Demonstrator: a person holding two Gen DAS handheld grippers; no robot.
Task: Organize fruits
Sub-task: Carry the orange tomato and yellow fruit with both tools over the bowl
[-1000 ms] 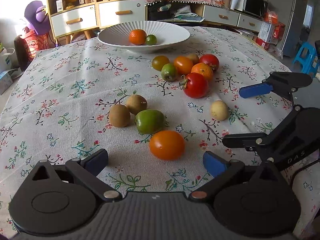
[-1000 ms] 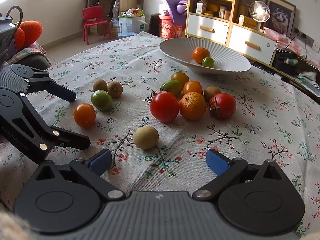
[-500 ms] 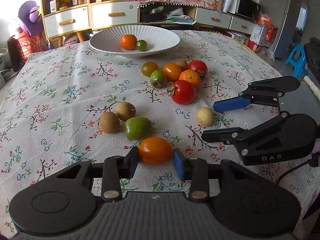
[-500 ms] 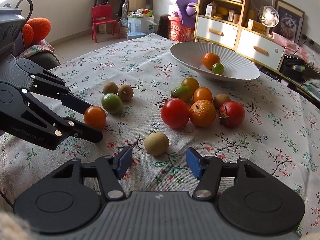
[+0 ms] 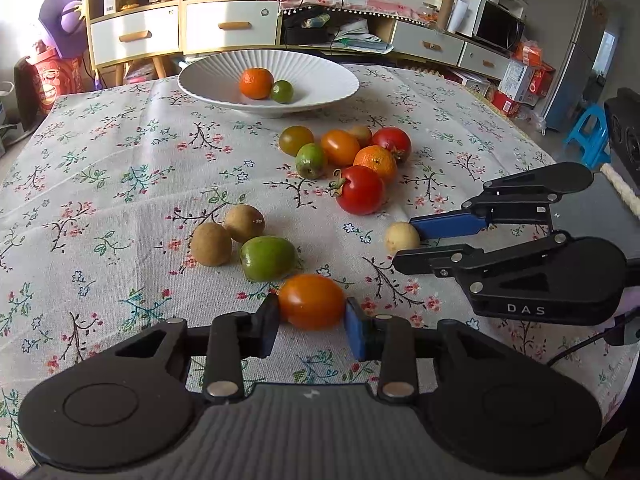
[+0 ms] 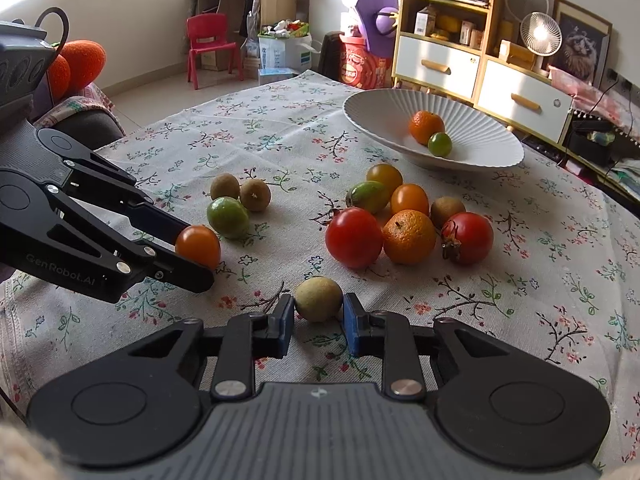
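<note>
Blue pads of the left tool (image 5: 312, 322) press both ends of an orange tomato (image 5: 311, 301) that rests on the flowered cloth of the desk (image 5: 100, 184), the tool angled down toward the surface from the near edge. To its right, the right tool (image 6: 319, 317) reaches in at a similar downward slant and is clenched on a small pale yellow fruit (image 6: 319, 298), one pad on each side, the fruit also sitting on the cloth. In the left wrist view the right tool lies across the right side of the frame, its dark linkage pointing left; in the right wrist view the left tool comes in from the left edge. Just beyond the orange tomato lie a green fruit (image 5: 267, 258) and two brown fruits (image 5: 226, 234), touching one another. Farther off, a cluster of red tomatoes, a tangerine and smaller orange and green fruits (image 5: 352, 160) sits near the middle of the desk. At the far edge stands a white ribbed bowl (image 5: 208, 80) holding a tangerine (image 5: 256, 83) and a small green fruit (image 5: 282, 91).
</note>
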